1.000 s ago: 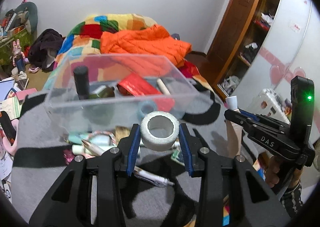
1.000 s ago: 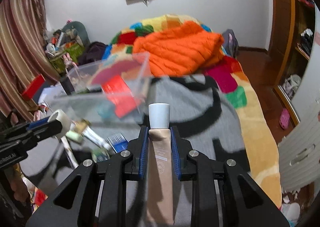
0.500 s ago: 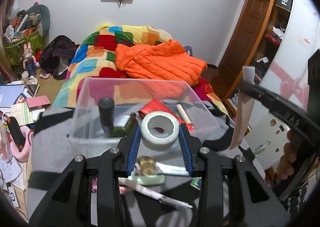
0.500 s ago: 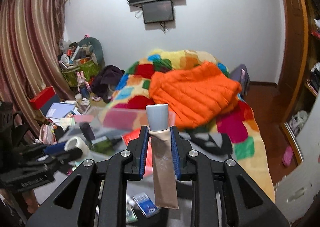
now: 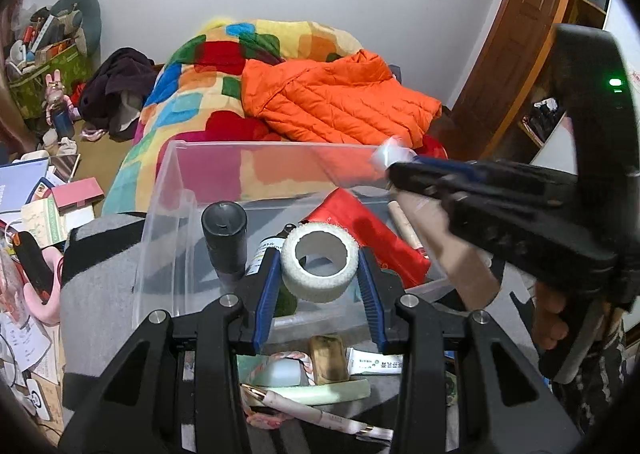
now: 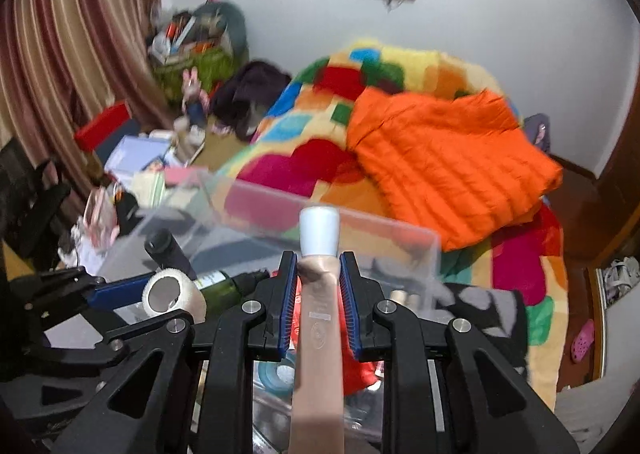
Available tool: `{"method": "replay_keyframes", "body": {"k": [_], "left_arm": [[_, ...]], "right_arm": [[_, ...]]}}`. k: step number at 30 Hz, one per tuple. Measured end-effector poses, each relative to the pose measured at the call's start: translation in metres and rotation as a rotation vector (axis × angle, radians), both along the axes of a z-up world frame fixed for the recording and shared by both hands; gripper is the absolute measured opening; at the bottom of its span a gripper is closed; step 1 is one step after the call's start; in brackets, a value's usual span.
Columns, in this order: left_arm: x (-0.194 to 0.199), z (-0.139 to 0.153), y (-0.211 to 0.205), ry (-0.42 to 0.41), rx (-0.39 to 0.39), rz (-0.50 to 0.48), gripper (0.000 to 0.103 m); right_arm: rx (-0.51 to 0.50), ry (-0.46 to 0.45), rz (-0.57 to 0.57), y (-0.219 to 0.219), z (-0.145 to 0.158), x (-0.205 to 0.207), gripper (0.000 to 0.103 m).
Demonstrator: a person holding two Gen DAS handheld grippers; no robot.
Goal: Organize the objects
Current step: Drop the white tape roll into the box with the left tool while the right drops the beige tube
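Two grippers now sit over the clear plastic bin, each loaded; a second ago both were short of it, over the grey blanket, so drop-off looks next.
Near to far: left gripper is clamped on a white gauze tape roll, a soft-textured hollow ring, held above the bin's near rim; right gripper is clamped on a beige squeeze tube, flat, matte, with a white cap, hanging over the bin interior. Inside the thin see-through bin: black cylindrical bottle, green glass bottle, glossy red packet. Loose tubes and a pen remain on the blanket. Beyond: quilted orange puffer jacket on a patchwork quilt.
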State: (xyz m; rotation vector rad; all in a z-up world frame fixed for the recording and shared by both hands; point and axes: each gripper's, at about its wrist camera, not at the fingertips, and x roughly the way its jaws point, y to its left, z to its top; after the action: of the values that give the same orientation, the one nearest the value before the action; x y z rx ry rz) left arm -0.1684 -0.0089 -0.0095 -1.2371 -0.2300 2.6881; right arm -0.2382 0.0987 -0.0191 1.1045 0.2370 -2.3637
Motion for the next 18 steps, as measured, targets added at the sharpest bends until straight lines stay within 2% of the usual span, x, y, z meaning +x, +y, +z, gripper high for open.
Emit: {"method": "replay_keyframes", "body": {"k": [4, 13, 14, 16, 18], "left_arm": [[0.0, -0.001, -0.001, -0.009, 0.009, -0.006, 0.039], [0.01, 0.019, -0.004, 0.036, -0.009, -0.008, 0.04], [0.009, 0.021, -0.004, 0.038, -0.012, -0.007, 0.042], [0.009, 0.022, -0.004, 0.038, -0.019, -0.004, 0.052], [0.009, 0.023, -0.004, 0.037, -0.024, -0.006, 0.055]], "right_arm": [[0.014, -0.046, 0.034, -0.007, -0.007, -0.001, 0.019], [-0.044, 0.008, 0.044, 0.008, 0.021, 0.025, 0.022], [-0.051, 0.012, 0.043, 0.011, 0.023, 0.029, 0.024], [-0.052, 0.031, 0.038, 0.017, 0.027, 0.038, 0.027], [-0.052, 0.051, 0.035, 0.023, 0.029, 0.049, 0.033]]}}
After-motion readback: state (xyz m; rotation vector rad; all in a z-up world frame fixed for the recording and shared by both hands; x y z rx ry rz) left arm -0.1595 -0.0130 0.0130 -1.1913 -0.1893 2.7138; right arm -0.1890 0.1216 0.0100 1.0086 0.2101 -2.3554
